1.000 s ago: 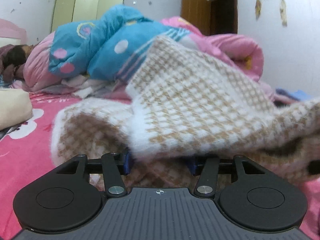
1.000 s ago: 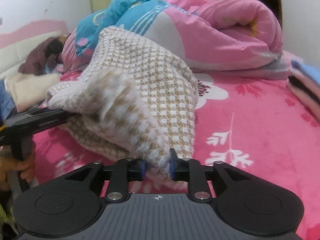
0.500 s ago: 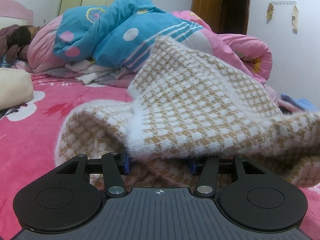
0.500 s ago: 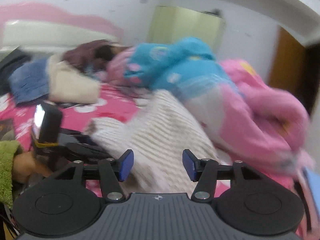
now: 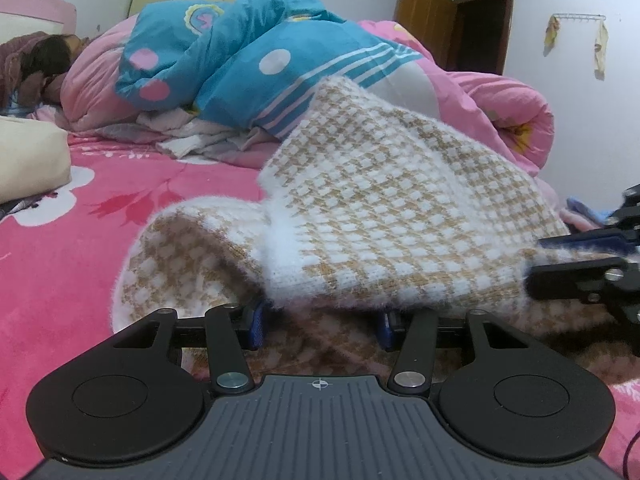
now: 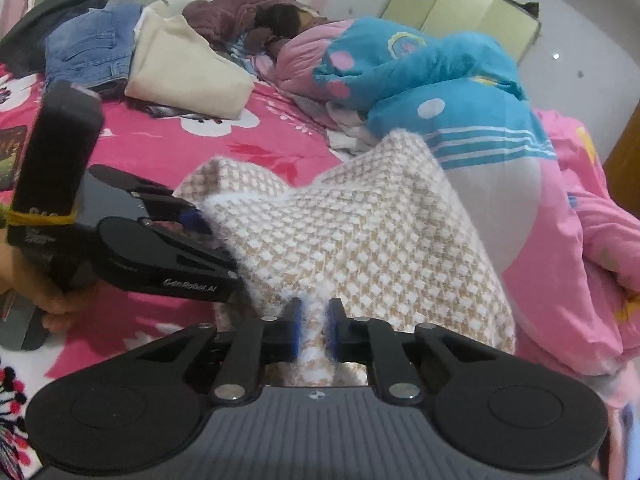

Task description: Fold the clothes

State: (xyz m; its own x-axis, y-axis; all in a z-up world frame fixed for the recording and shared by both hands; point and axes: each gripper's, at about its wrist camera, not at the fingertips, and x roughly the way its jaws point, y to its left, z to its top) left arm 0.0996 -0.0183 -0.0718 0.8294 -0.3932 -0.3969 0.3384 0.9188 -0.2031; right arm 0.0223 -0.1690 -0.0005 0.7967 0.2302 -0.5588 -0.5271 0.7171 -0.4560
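The right gripper (image 6: 314, 330) has its blue pads (image 6: 297, 330) pressed close on a fuzzy edge of the beige-and-white checked sweater (image 6: 360, 240), and the knit rises straight ahead of it in a raised tent. The left gripper (image 5: 320, 324) stands with its fingers spread, the sweater's hem draped over the gap between them; whether it bears on the cloth or the cloth merely lies across it I cannot tell. Seen from the right wrist, the left gripper (image 6: 188, 216) sits to the near left of the right one with its fingers at the sweater's left edge, so both tools work the same lifted panel. The step looks like carrying this panel over onto the layer lying flat beneath; done well, the two tools should travel level and together, keeping the edge taut so the fold line stays straight, and the left one should close firmly before pulling. The pink bedsheet (image 6: 240, 136) lies open to the left of and beyond the left gripper, giving room to lay the fold that way. Ahead and to the right the blue quilt (image 6: 440, 88) and pink quilt (image 6: 580, 240) crowd close behind the sweater, so a forward sweep risks dragging on them.
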